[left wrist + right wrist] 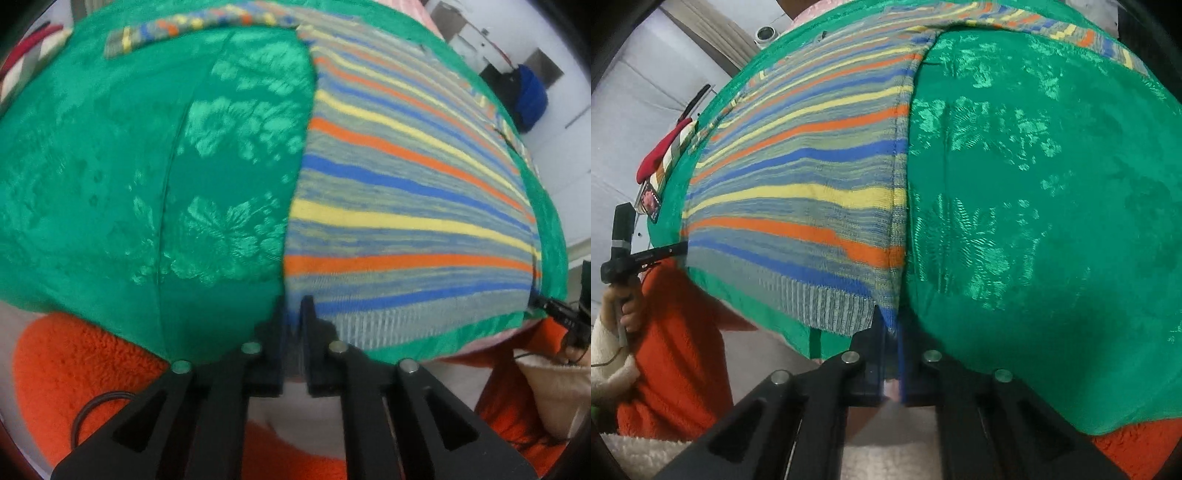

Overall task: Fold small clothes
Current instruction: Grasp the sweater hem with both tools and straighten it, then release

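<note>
A striped knit sweater in blue, orange, yellow and grey lies flat on a green floral cloth. It also shows in the right wrist view, on the same green cloth. My left gripper is shut on the sweater's near left hem corner. My right gripper is shut on the near right hem corner. A sleeve stretches along the far edge. The other gripper shows at the right edge in the left wrist view and at the left edge in the right wrist view.
The person's orange fleece garment is close below the table edge, and also shows in the right wrist view. A red and striped item and a small dark card lie at the cloth's left edge. A blue bag stands in the background.
</note>
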The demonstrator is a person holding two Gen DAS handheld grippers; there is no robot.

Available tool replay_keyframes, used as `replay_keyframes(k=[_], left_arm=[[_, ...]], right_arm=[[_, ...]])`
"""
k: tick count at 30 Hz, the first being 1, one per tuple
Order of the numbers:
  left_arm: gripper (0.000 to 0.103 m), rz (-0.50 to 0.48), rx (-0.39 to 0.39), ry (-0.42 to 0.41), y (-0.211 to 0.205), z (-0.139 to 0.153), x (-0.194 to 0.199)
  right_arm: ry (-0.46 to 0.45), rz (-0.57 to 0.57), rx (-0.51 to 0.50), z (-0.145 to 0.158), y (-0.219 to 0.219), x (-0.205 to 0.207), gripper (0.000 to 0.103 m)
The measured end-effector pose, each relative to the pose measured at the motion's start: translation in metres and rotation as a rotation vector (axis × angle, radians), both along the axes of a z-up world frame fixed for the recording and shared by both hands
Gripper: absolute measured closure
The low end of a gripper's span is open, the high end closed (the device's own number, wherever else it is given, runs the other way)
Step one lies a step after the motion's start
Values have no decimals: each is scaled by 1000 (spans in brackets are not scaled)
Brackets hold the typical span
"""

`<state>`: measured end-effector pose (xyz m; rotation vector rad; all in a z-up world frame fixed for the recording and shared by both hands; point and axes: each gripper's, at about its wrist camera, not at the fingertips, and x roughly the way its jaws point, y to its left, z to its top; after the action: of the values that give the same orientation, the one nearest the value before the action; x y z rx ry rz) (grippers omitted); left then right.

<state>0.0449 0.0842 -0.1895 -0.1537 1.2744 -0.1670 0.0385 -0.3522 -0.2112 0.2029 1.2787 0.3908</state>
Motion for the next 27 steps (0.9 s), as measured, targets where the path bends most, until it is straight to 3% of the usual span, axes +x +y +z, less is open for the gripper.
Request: replay_keyframes(k=[1, 3, 4, 5, 9, 11, 13, 18, 21, 24, 27], left_arm=[[86, -1, 0, -14, -2, 5, -1], [53, 0, -13, -66, -5, 22, -6], [44, 10, -12, -104, -7, 33, -8], [31, 19, -9, -130, -6, 40, -9], [9, 85, 27, -281, 11, 76, -17], [5, 134, 50, -358, 18, 85, -11], [5, 182, 71, -379, 29, 84, 1], [5, 264, 46, -408, 46, 76, 32], [5, 279, 91, -451, 49, 62, 52], [6, 289, 149, -423, 49, 37, 66], [6, 297, 144, -389, 53, 16, 67]], right_arm=[[-6, -9, 8, 2, -2, -2, 93], [-4, -20, 11, 4, -9, -6, 73], [-10, -25, 14, 8, -12, -9, 68], [-24, -30, 11, 12, -15, -12, 55], [-141, -80, -78, 36, -29, -20, 40], [-218, -129, -138, 47, -38, -21, 36], [-259, -182, -160, 52, -48, -19, 33], [-294, -341, -126, 51, -71, -10, 32], [-339, -426, -121, 52, -85, -3, 32], [-391, -477, -145, 51, -91, 3, 32], [-436, -507, -179, 49, -91, 3, 32]])
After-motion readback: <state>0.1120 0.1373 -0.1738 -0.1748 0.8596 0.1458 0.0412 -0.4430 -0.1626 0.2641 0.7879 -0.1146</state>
